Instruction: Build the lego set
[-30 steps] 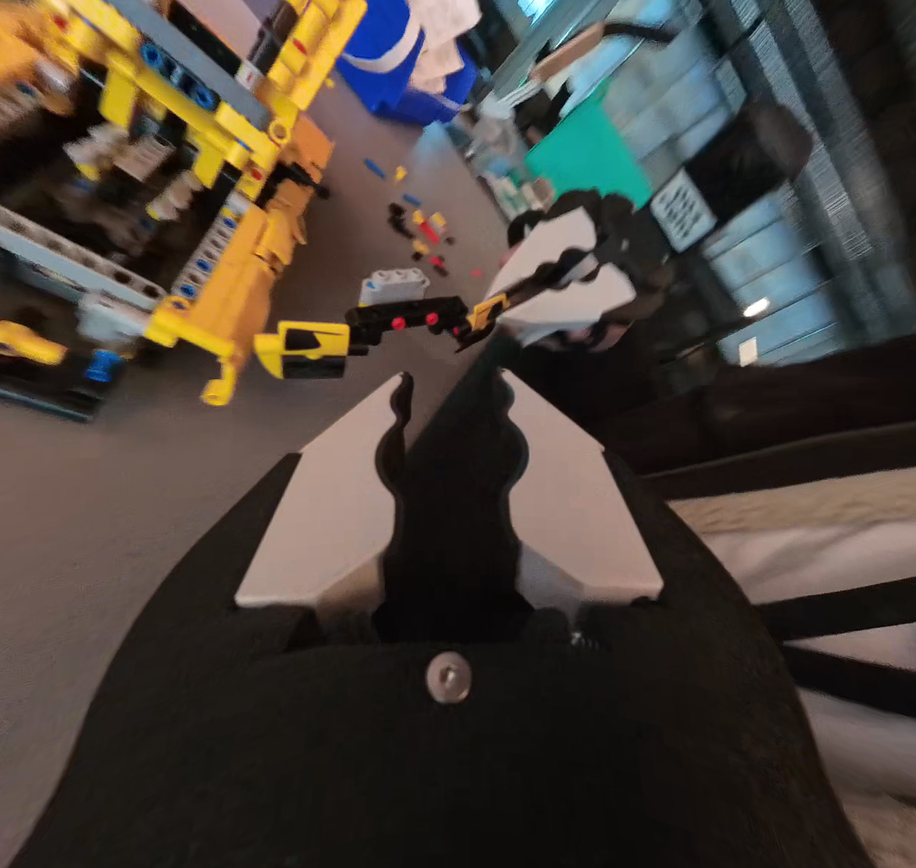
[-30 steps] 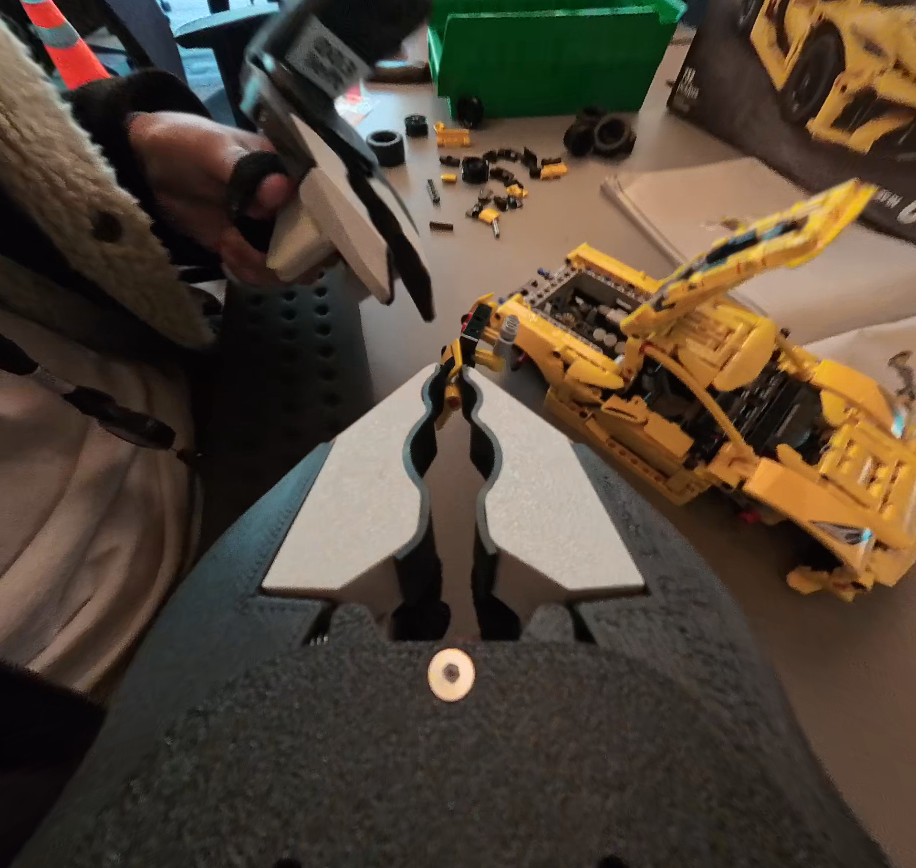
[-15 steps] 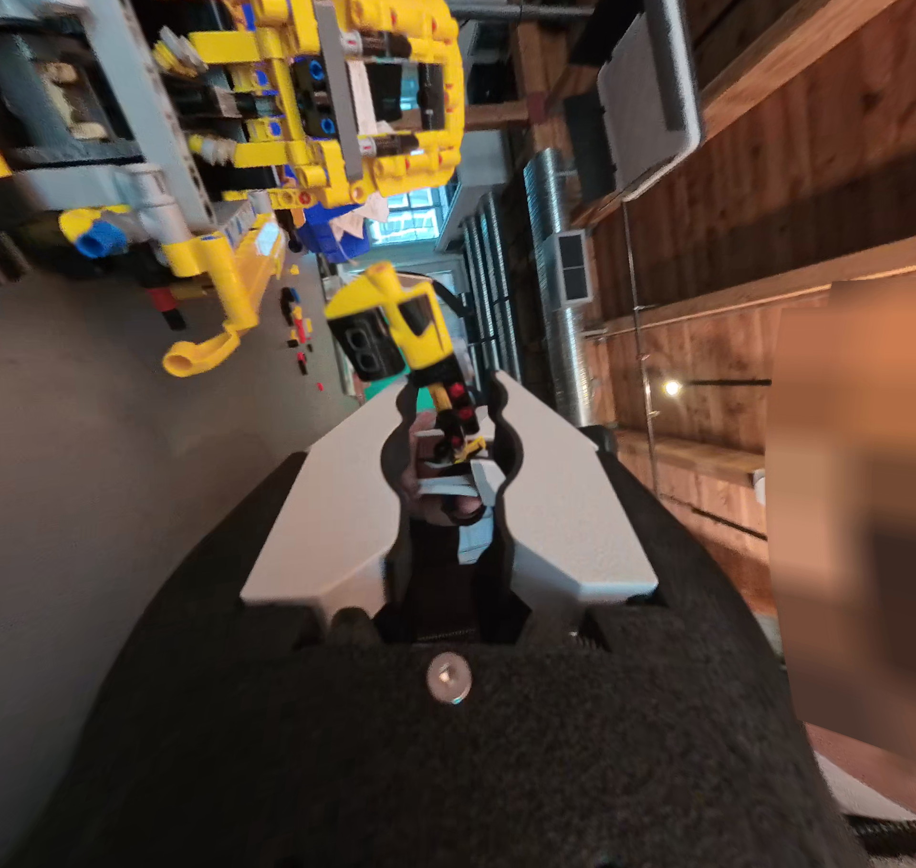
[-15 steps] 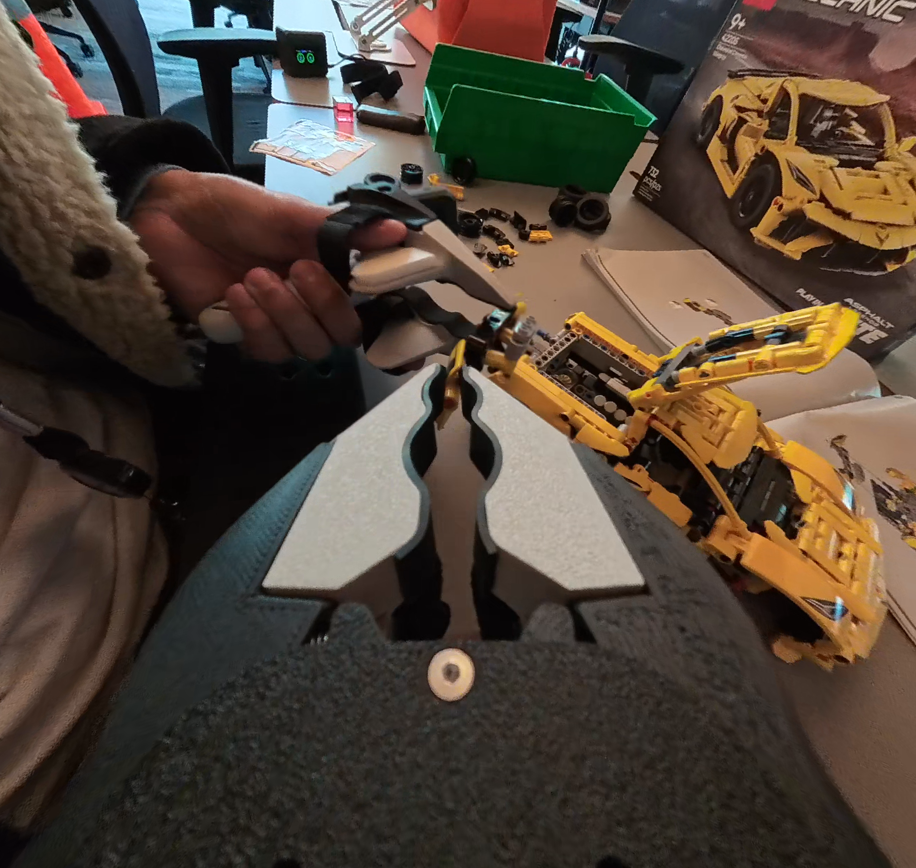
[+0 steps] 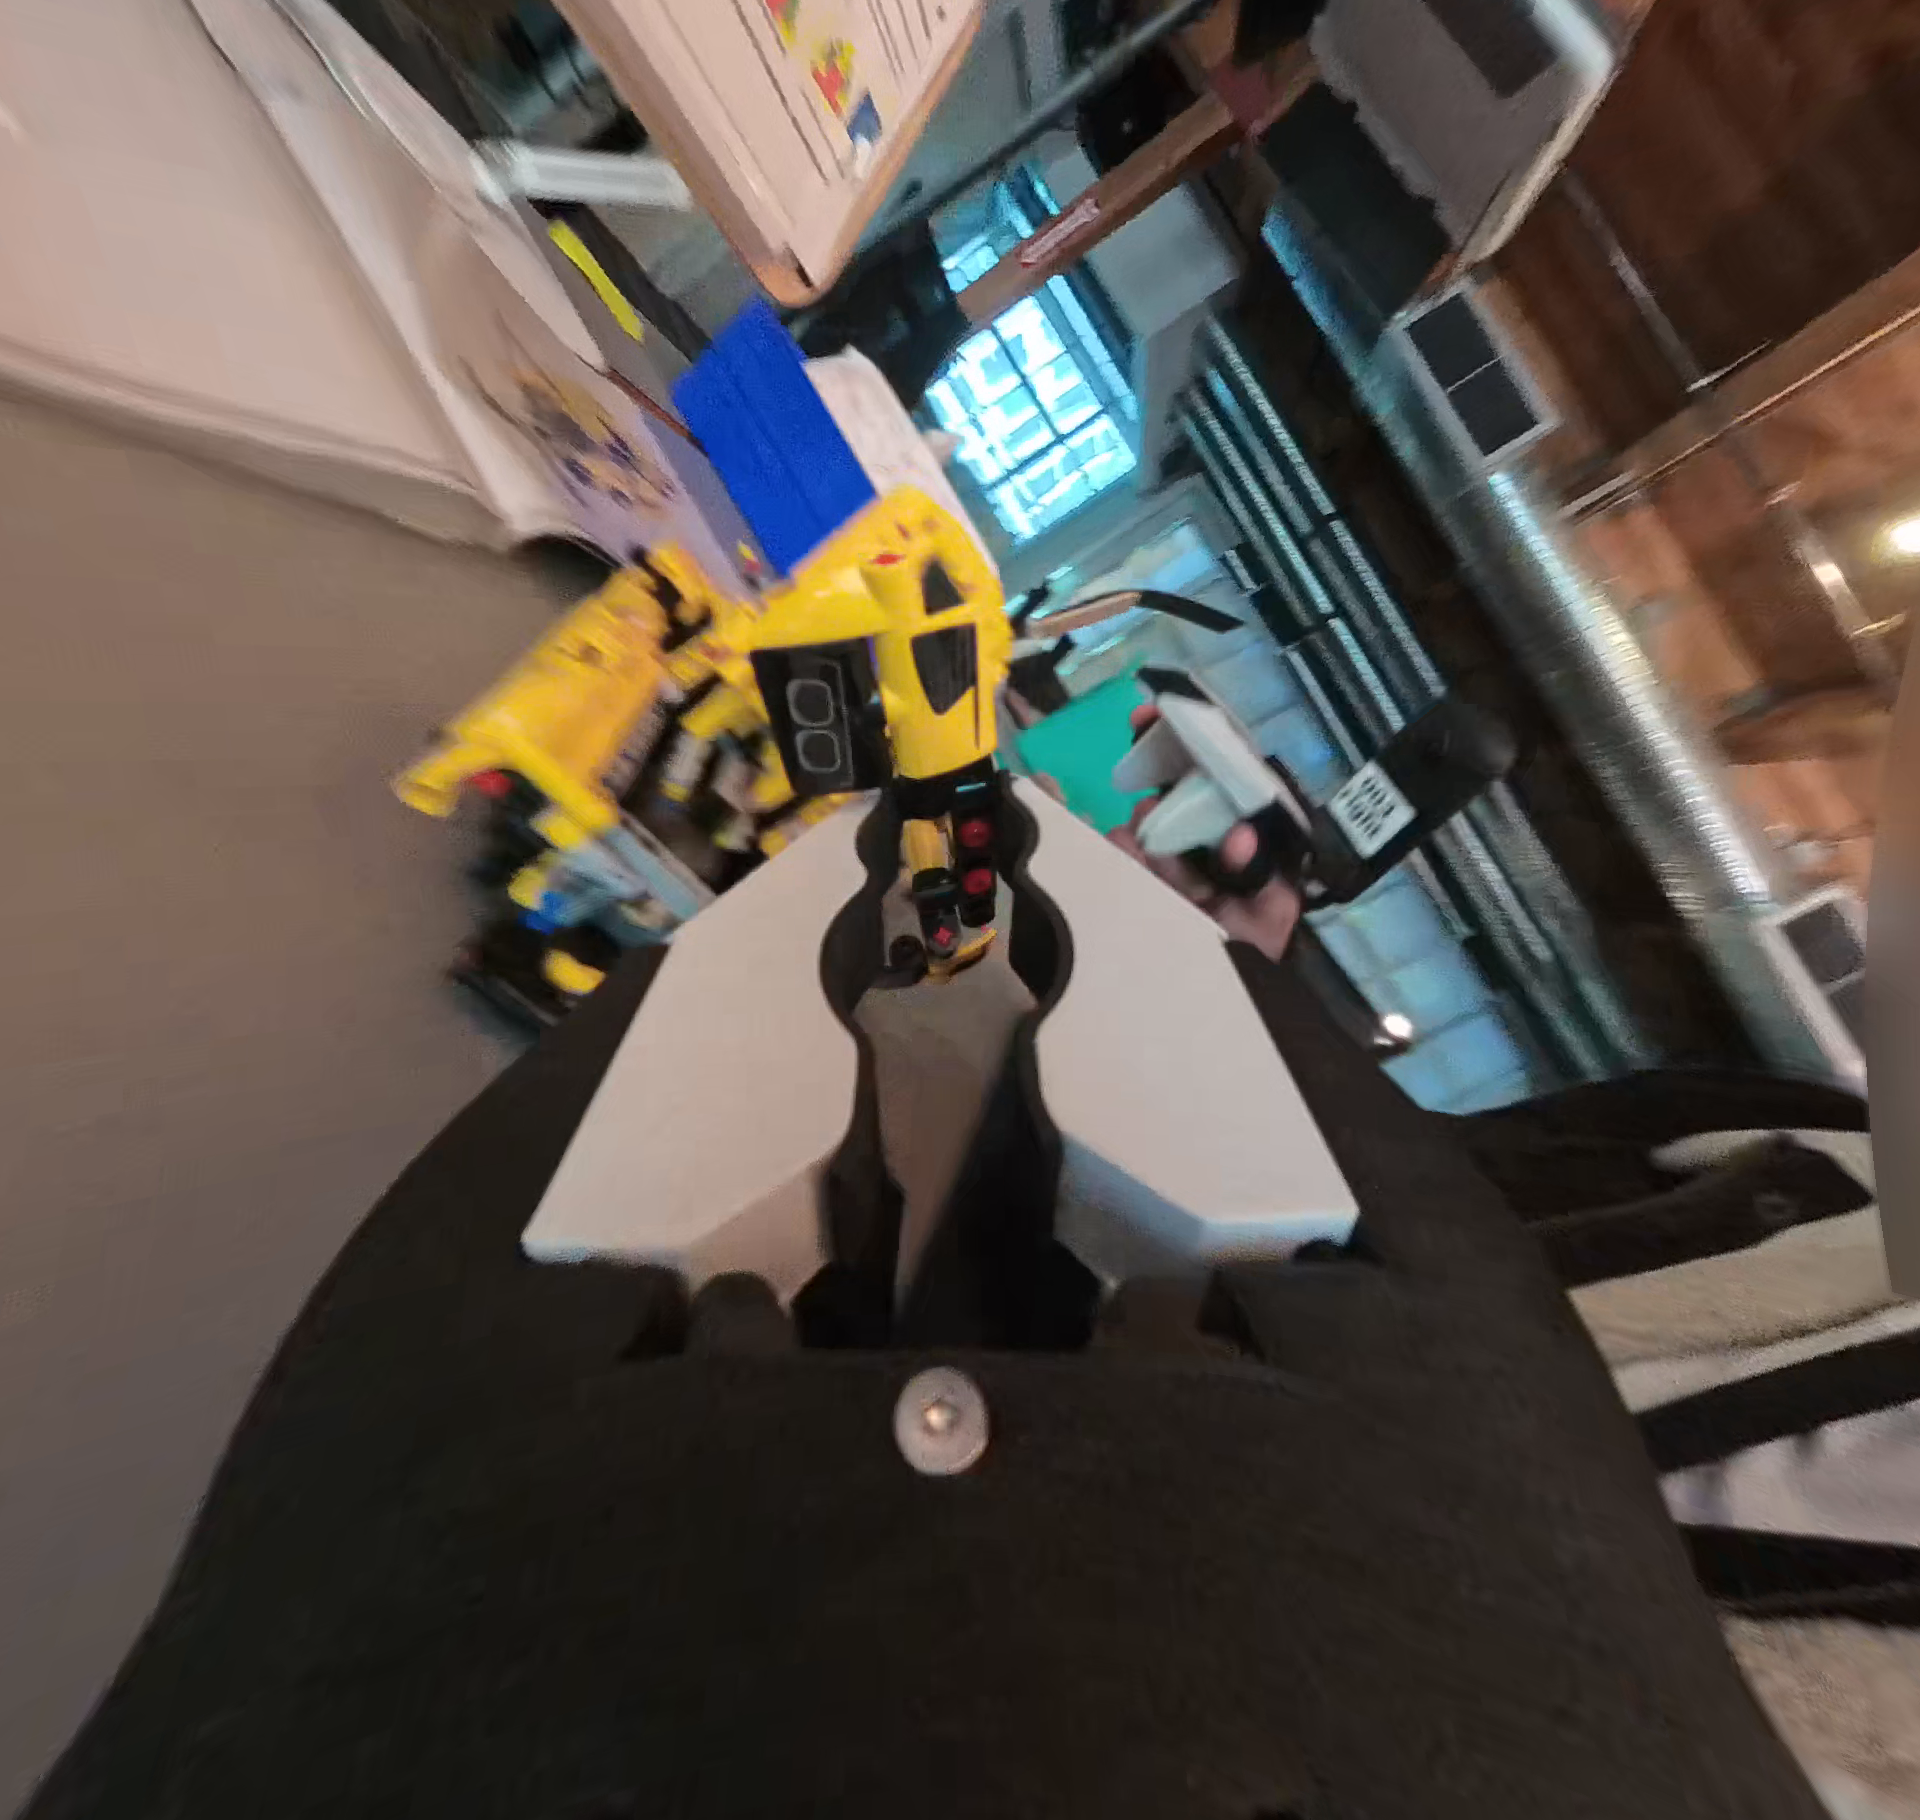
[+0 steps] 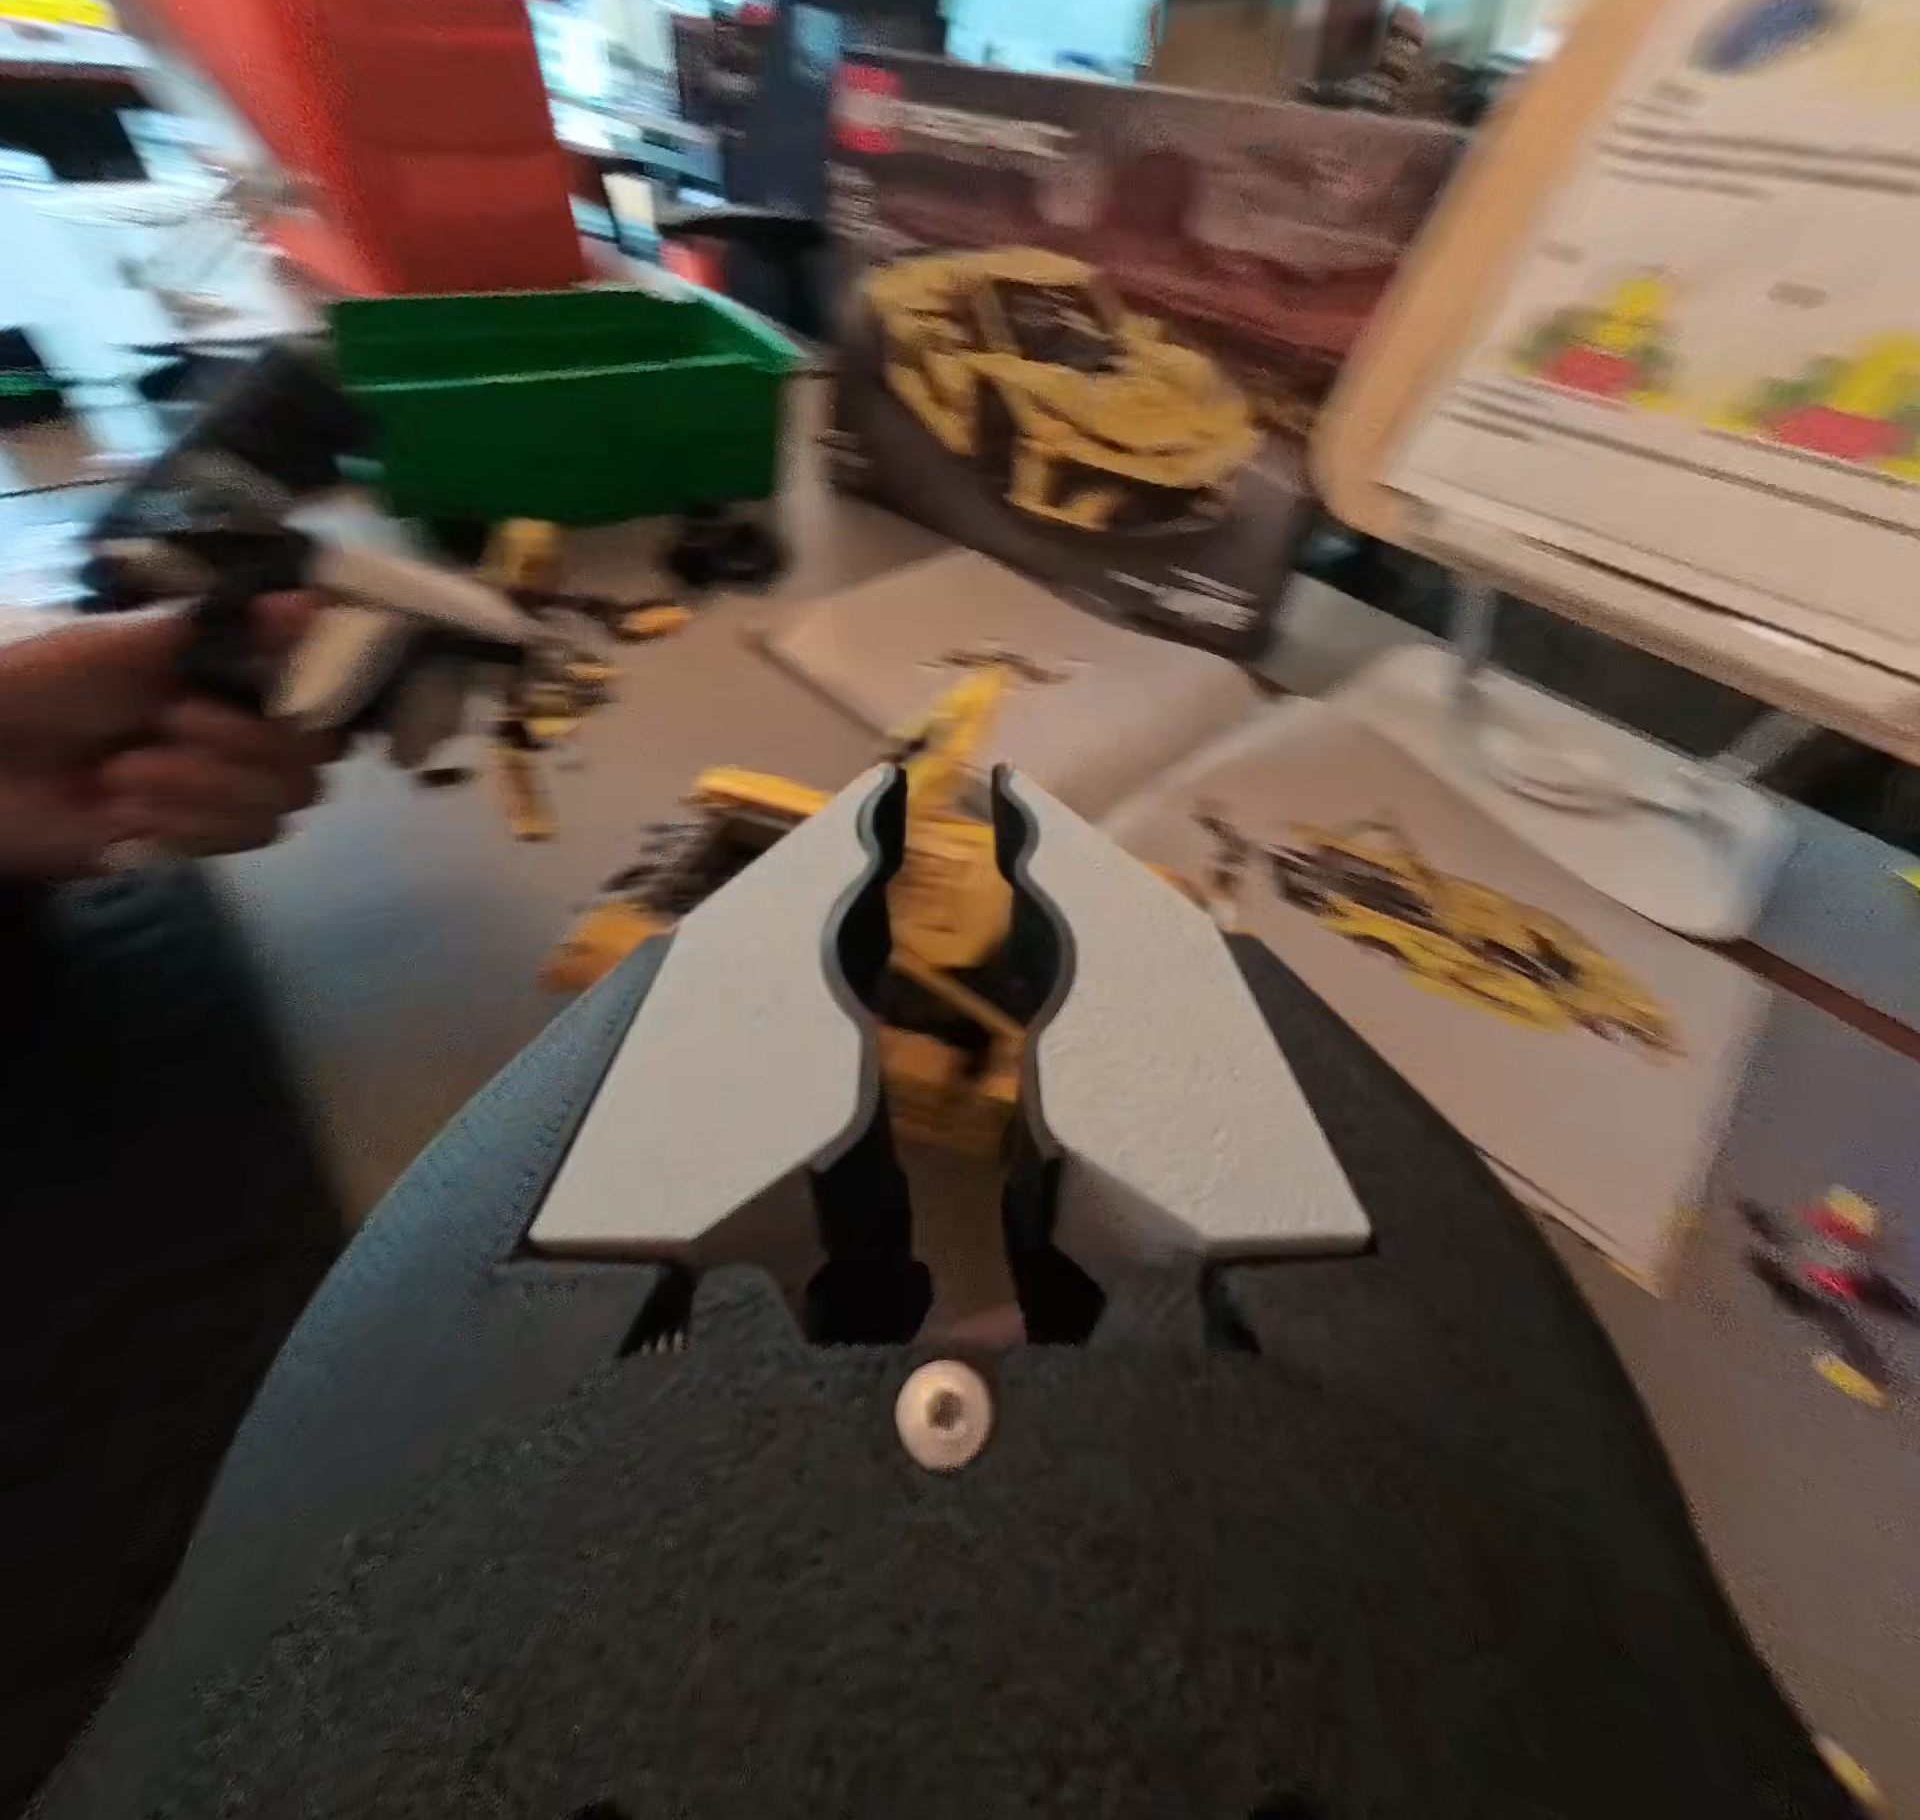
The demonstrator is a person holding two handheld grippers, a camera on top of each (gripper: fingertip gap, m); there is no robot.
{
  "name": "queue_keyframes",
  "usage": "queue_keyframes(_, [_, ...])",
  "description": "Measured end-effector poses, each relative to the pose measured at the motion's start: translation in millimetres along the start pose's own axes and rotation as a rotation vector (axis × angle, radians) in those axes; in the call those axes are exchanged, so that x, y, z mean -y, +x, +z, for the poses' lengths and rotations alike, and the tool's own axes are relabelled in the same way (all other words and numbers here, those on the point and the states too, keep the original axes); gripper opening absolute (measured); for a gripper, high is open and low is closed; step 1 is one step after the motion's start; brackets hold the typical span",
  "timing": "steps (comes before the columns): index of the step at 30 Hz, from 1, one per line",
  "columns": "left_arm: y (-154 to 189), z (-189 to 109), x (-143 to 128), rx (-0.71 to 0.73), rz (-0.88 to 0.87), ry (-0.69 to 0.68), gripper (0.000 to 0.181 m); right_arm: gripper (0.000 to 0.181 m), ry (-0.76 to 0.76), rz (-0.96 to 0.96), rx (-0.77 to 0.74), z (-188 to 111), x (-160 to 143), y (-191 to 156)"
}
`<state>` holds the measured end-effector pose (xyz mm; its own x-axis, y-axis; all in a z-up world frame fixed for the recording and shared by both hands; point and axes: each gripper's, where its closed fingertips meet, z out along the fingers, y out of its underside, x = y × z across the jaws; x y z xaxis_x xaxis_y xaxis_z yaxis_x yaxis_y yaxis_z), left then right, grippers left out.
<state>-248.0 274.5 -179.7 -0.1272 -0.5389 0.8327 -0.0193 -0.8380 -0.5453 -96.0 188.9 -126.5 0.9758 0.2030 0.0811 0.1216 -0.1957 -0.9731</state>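
In the left wrist view my left gripper (image 5: 940, 825) is shut on the black stem of a yellow and black lego sub-assembly (image 5: 904, 669) with red pins, held in the air. The half-built yellow lego car (image 5: 561, 721) lies blurred on the table behind it. My right gripper (image 5: 1195, 762) shows to the right of the piece, fingers apart and empty. In the right wrist view my right gripper (image 6: 945, 783) is open above the car (image 6: 945, 897), which shows through the gap. The left gripper (image 6: 416, 607) is at the left there, blurred, with the piece hanging from it.
A green bin (image 6: 561, 409) and the set's box (image 6: 1091, 399) stand at the back of the table. An open instruction booklet (image 6: 1455, 897) lies to the right of the car. A board with a printed sheet (image 6: 1683, 316) stands at the right. Loose pieces (image 6: 1829, 1271) lie near the right edge. There is about 20 centimetres between the tips of the two grippers.
My right gripper held the sub-assembly by its end. My left gripper closed on its stem, then the right opened and drew away. Both views have swung and are blurred.
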Motion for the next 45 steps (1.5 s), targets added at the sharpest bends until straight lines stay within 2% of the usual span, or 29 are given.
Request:
queue_keyframes(2, [-9.1,-7.2,17.2,-0.013,0.013,0.043,0.017,0.024,-0.076,0.040,-0.133,12.7,-17.3,50.8])
queue_keyframes(4, [-18.3,-12.4,23.7,-0.024,-0.016,0.058,0.017,0.029,-0.100,0.136,-0.195,26.0,-43.7,81.8])
queue_keyframes(6, [-27.6,-14.9,21.9,-0.020,-0.060,0.041,0.017,0.028,-0.048,0.219,-0.231,34.5,-65.3,98.5])
queue_keyframes(8, [-30.3,-15.4,20.4,-0.043,-0.097,0.030,0.017,0.030,-0.083,0.237,-0.246,36.6,-84.4,103.6])
queue_keyframes(9, [-30.1,-15.2,19.9,-0.062,-0.116,0.026,0.017,0.029,-0.100,0.203,-0.226,34.7,-82.5,101.6])
queue_keyframes(12, [-27.9,-12.9,18.8,-0.121,-0.166,0.013,0.017,0.016,-0.050,0.095,-0.351,25.3,-80.3,120.7])
queue_keyframes(26, [-18.1,-5.6,9.9,-0.214,-0.208,-0.054,0.017,0.018,-0.067,0.255,-0.259,34.5,-92.3,116.3])
queue_keyframes(39, [-10.0,-7.1,9.1,-0.243,-0.192,-0.056,0.017,0.018,-0.058,0.234,-0.243,34.3,-88.0,110.6])
queue_keyframes(45, [14.6,-13.9,16.1,-0.412,-0.223,-0.028,0.017,0.017,-0.046,0.230,-0.239,32.8,-84.2,108.8])
